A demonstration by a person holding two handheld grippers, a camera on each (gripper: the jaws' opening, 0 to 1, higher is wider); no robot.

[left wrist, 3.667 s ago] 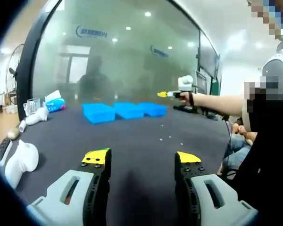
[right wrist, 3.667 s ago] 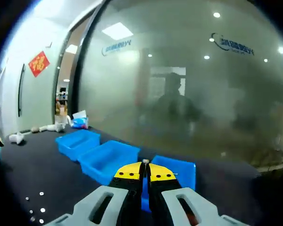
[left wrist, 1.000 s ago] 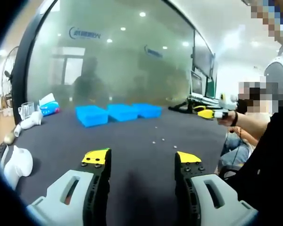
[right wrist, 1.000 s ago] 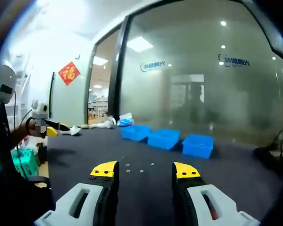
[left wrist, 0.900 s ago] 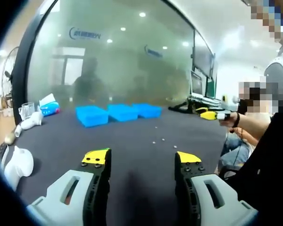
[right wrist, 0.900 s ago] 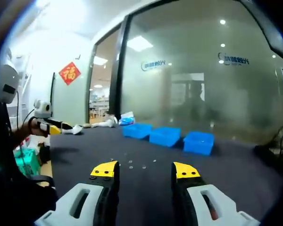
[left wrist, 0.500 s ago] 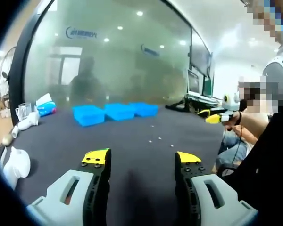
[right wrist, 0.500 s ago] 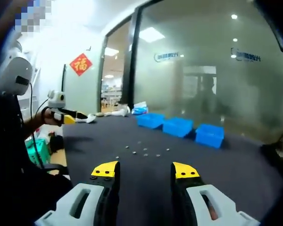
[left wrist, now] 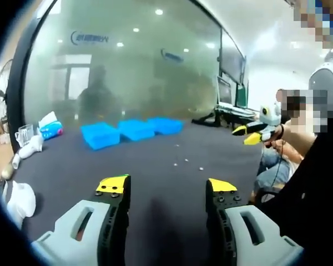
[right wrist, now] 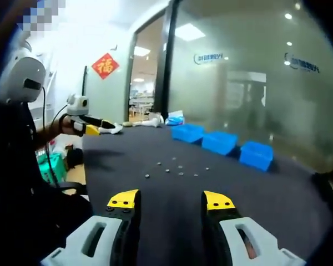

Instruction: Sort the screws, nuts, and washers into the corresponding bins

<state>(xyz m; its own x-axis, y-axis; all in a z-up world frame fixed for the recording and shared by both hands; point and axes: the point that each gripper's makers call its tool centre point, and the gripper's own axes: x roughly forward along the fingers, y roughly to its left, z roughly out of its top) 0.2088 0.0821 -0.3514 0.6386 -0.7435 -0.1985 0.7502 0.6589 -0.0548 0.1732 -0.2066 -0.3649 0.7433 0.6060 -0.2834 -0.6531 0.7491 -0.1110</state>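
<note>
1. Jaws stand wide apart and hold nothing on both the left gripper [left wrist: 167,185] and the right gripper [right wrist: 171,199].
2. Small silvery fasteners [right wrist: 177,169] lie scattered mid-table [right wrist: 299,194], too small to tell their kind or heading.
3. Three blue bins [right wrist: 222,142] form a row at the far edge, just beside one another.

left gripper [left wrist: 169,185] is being held open over dark table [left wrist: 155,166] | three blue bins [left wrist: 130,130] are lying far | small parts [left wrist: 184,162] are scattered mid-table | right gripper [left wrist: 245,133] is being held at right
</note>
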